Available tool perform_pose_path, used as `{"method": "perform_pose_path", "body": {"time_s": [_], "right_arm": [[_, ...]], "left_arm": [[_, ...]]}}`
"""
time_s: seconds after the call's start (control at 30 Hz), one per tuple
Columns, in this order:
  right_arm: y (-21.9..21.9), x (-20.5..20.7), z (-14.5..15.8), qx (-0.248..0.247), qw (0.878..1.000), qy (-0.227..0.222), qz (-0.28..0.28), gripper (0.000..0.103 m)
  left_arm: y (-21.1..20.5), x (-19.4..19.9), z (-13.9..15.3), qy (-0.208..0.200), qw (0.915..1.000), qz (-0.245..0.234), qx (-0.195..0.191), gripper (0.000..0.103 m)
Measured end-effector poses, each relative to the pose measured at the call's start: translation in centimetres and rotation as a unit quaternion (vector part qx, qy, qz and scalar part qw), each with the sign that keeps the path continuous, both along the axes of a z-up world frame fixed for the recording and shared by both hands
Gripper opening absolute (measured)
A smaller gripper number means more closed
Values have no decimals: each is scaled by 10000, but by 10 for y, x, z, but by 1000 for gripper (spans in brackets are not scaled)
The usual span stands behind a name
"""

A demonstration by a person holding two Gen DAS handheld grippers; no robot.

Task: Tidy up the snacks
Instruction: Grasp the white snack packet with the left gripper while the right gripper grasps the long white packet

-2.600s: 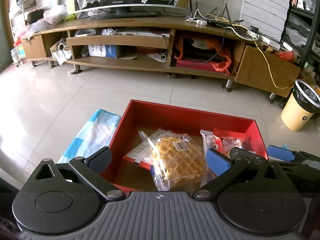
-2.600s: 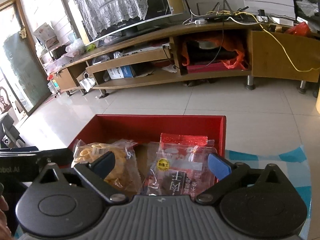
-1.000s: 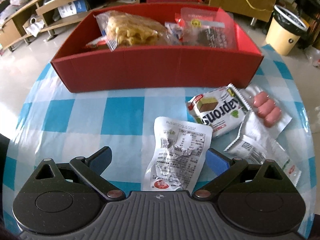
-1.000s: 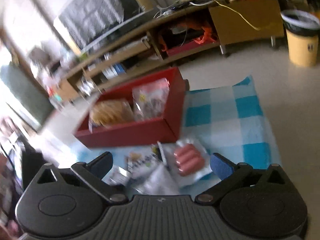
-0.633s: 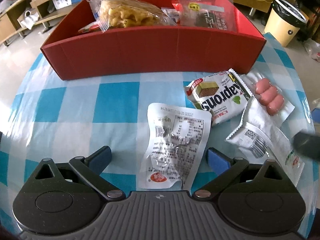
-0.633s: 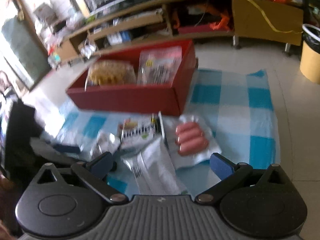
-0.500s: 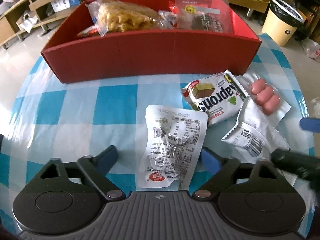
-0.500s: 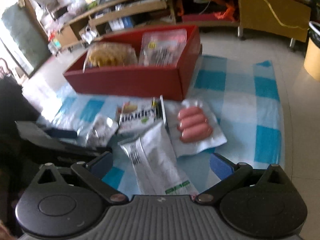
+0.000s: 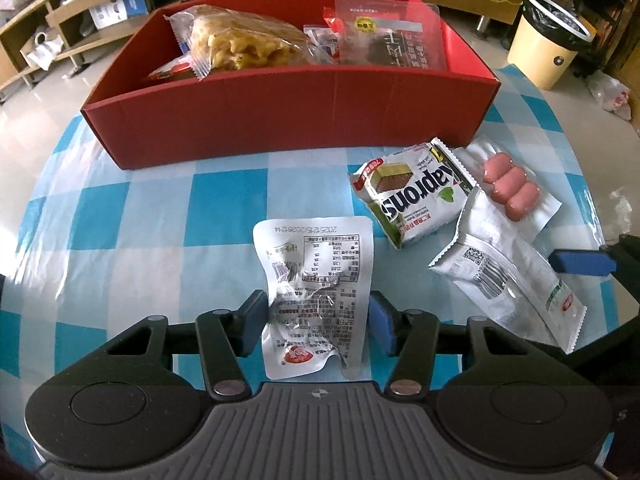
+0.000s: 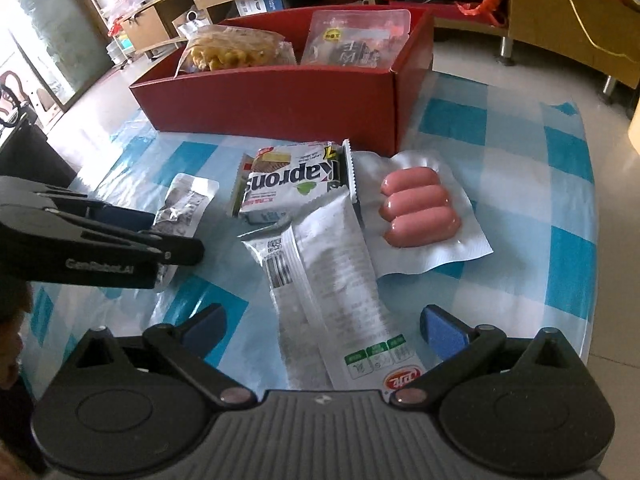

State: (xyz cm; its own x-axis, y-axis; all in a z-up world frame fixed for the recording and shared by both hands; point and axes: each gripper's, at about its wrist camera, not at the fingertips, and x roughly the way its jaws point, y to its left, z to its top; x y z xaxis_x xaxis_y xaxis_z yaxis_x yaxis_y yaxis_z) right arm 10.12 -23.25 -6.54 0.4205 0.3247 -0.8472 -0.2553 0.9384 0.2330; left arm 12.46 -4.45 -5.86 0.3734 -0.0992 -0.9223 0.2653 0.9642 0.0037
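Note:
A red box (image 9: 288, 116) at the far side of the blue checked table holds a bag of yellow crisps (image 9: 240, 42) and a clear packet (image 9: 390, 40). My left gripper (image 9: 318, 320) is shut on a silver pouch (image 9: 318, 280) that lies on the cloth; the pouch also shows in the right wrist view (image 10: 182, 208). My right gripper (image 10: 324, 330) is open over a long white packet (image 10: 320, 276). A Kaprons wafer pack (image 10: 292, 188) and a sausage pack (image 10: 420, 212) lie just beyond it.
A cream waste bin (image 9: 548, 56) stands on the floor to the right. A low wooden TV unit (image 10: 560, 12) runs along the back. The table's edge (image 10: 592, 240) curves away close on the right.
Both grippers have come back from the red box to the loose snacks. My left gripper's fingers have closed in on the silver pouch. My right gripper has moved down over the long white packet.

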Motion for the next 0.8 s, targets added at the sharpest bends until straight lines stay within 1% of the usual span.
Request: {"method": "perform_pose_path", "body": {"time_s": [0.13, 0.2, 0.23, 0.27, 0.3, 0.33, 0.37, 0.4, 0.47, 0.5, 0.57, 0.6, 0.7, 0.8], "right_arm": [[4, -3, -1, -195, 9994, -130, 239, 103], [13, -6, -3, -480, 9979, -217, 371, 103], [16, -7, -3, -588, 9973, -262, 353, 103], [19, -9, -3, -682, 9967, -301, 322, 98], [21, -10, -2, -827, 9954, -366, 315, 89], [21, -12, 1, -802, 9953, -432, 343, 81], [19, -11, 4, -766, 9954, -480, 327, 57], [16, -10, 8, -662, 9963, -475, 276, 50], [10, -4, 9, -440, 9982, -363, 191, 48], [10, -4, 9, -458, 9981, -367, 179, 48], [13, -4, 11, -548, 9973, -418, 243, 46], [14, -4, 11, -557, 9972, -439, 250, 44], [10, -3, 17, -397, 9979, -496, 151, 43], [4, -1, 23, -278, 9979, -577, 12, 42]], "left_arm": [[5, -2, 0, 15, 10000, -24, -45, 65], [5, -2, -1, 20, 10000, -42, -65, 69], [4, -2, -1, 25, 10000, -58, -63, 71], [2, -3, -1, 20, 10000, -86, -31, 72], [0, -4, -2, 11, 9999, -123, 8, 75], [-2, -5, -3, 5, 9999, -161, 45, 78], [-4, -6, -4, 5, 9998, -196, 85, 80], [-7, -7, -5, 4, 9996, -238, 140, 82], [-10, -9, -6, -34, 9993, -282, 252, 83], [-10, -9, -6, -30, 9993, -272, 249, 82], [-8, -8, -5, -36, 9995, -238, 204, 75], [-8, -7, -4, -55, 9996, -215, 197, 65], [-3, -5, -1, -11, 9998, -114, 130, 64], [-1, -3, 0, -2, 9999, -63, 141, 64]]}}
